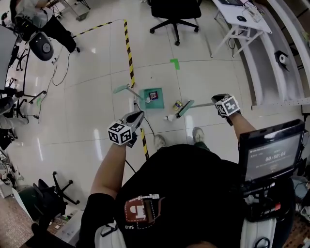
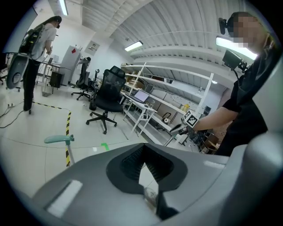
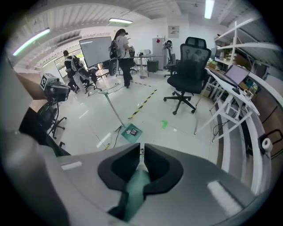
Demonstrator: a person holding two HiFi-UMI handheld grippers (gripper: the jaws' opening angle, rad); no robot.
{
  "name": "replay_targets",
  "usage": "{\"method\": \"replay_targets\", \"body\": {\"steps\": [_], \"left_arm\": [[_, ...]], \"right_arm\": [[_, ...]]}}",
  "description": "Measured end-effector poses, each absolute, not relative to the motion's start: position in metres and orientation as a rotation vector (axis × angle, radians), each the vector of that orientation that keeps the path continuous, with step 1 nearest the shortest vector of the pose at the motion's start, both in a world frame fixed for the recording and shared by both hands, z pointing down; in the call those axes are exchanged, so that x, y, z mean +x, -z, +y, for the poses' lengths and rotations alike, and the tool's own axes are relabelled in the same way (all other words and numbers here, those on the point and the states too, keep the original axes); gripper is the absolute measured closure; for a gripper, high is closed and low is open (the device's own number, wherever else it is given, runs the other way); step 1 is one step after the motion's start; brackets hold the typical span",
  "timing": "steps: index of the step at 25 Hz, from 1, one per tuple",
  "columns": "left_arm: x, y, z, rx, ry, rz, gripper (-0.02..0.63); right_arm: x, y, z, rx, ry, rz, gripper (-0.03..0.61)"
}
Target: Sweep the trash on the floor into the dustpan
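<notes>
A green dustpan [image 1: 156, 103] stands on the floor ahead, its pole rising to a green grip [image 1: 121, 88]; a dark square scrap [image 1: 153, 95] lies in it. My right gripper [image 1: 215, 102] is shut on the green broom's handle [image 3: 135, 187]. The broom head [image 1: 184, 108] rests beside a small yellowish scrap [image 1: 177, 104]. My left gripper [image 1: 138, 116] hovers near the dustpan, apart from its grip [image 2: 57, 139]. Its jaws stand close together, with a sliver of floor between them and something small and shiny low down; whether it holds anything is unclear.
Yellow-black tape [image 1: 130, 53] runs up the floor, and a black cable [image 1: 145, 123] trails past my shoes [image 1: 197, 134]. An office chair [image 1: 174, 14] stands ahead, white desks and shelving [image 1: 271, 63] at right. People [image 3: 121, 48] are at the far left.
</notes>
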State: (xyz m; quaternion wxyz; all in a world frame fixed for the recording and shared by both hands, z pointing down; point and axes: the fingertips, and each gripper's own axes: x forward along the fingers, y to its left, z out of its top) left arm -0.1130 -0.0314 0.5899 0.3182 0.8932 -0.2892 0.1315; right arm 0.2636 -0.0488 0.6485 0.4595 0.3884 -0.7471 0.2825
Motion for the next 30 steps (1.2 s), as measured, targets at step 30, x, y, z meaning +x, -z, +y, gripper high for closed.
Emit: {"method": "replay_targets", "body": {"steps": [30], "left_arm": [[-0.085, -0.638, -0.093, 2.183, -0.352, -0.841, 0.611]], "right_arm": [[0.192, -0.739, -0.16, 0.391, -0.448, -1.781, 0.554]]}}
